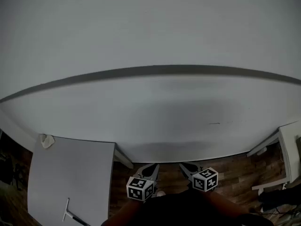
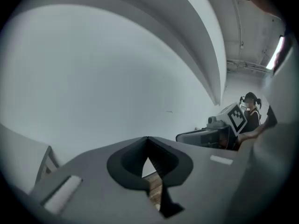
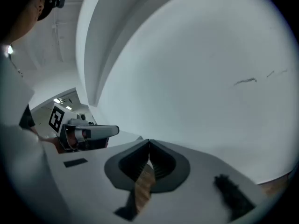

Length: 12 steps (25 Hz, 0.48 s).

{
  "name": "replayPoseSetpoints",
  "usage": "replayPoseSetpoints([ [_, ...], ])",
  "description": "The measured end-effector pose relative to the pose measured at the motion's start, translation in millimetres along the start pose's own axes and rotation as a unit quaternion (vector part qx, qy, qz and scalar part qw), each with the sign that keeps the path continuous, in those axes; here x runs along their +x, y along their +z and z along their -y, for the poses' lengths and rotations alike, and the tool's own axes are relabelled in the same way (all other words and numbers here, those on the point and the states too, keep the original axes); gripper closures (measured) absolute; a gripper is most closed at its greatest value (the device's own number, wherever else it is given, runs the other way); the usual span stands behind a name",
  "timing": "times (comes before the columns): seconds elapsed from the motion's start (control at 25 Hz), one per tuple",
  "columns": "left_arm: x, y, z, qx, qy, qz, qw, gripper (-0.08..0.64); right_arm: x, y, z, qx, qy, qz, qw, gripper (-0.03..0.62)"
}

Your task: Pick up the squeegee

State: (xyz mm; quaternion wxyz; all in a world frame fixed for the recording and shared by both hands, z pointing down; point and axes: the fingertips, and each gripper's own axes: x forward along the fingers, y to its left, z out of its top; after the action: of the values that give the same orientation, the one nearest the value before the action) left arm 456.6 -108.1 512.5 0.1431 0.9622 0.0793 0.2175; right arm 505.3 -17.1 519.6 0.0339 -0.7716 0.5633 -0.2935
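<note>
The squeegee, a white T-shaped blade with a dark handle, lies on the pale table at the lower left of the head view. Neither gripper view shows it. My left gripper hangs over the wooden floor to the right of that table, well apart from the squeegee. Its jaws meet at the tips with nothing between them. My right gripper is held beside it, also shut and empty. Both point slightly down toward the white wall.
A crumpled pale item sits at the table's far left corner. A white wall fills the front. White furniture stands at the right over the wooden floor. Each gripper shows in the other's view.
</note>
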Motion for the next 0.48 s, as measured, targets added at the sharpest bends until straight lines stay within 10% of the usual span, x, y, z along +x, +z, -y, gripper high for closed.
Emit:
replayPoseSetpoints([
  [0.48, -5.1, -8.3, 13.6, -0.021, 0.043, 0.012, 0.9988, 0.554, -8.6, -3.8, 3.0, -0.023, 0.043, -0.020, 0.999, 0.586],
])
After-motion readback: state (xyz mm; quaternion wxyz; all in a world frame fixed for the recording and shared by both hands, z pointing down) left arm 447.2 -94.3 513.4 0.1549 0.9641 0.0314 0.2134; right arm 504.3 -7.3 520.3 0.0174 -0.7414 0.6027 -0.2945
